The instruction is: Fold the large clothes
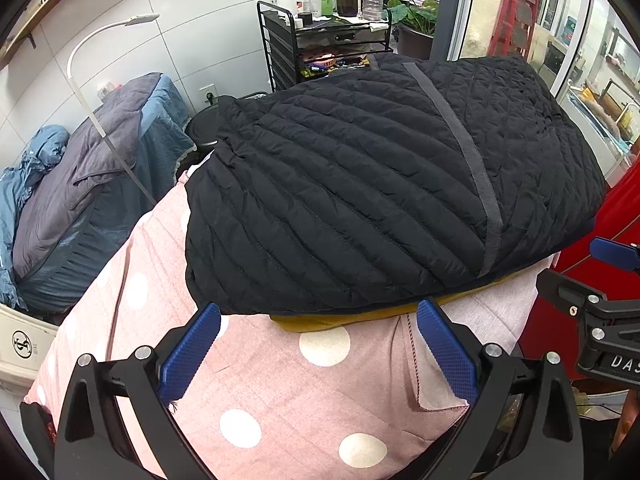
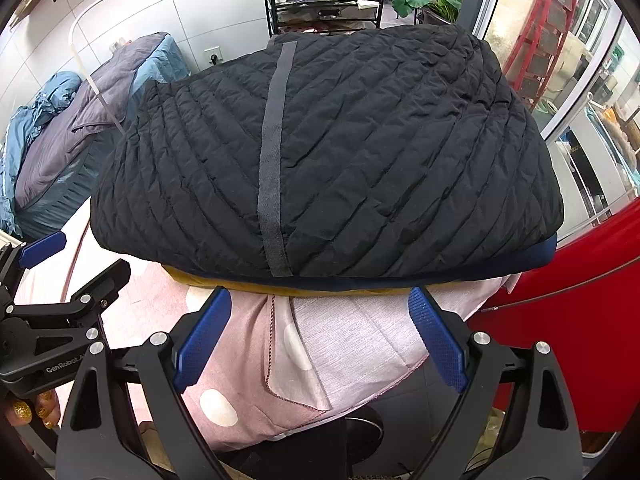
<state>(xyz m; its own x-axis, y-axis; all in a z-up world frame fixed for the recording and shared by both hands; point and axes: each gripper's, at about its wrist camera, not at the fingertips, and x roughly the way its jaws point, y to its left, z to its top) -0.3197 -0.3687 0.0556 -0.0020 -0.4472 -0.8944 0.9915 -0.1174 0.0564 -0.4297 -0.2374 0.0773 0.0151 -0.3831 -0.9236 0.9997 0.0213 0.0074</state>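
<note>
A black quilted jacket lies folded in a thick bundle on a pink polka-dot cloth, with a grey strip across it. A mustard-yellow layer and a navy edge peek out under its near edge. My left gripper is open and empty, just short of the jacket's near edge. My right gripper is open and empty at the same edge. The jacket fills the right wrist view. The right gripper shows at the right edge of the left view; the left gripper shows at the left of the right view.
A bed with grey and blue bedding stands to the left, with a white arc lamp beside it. A black cart of bottles stands behind. A red surface lies to the right, with glass doors beyond.
</note>
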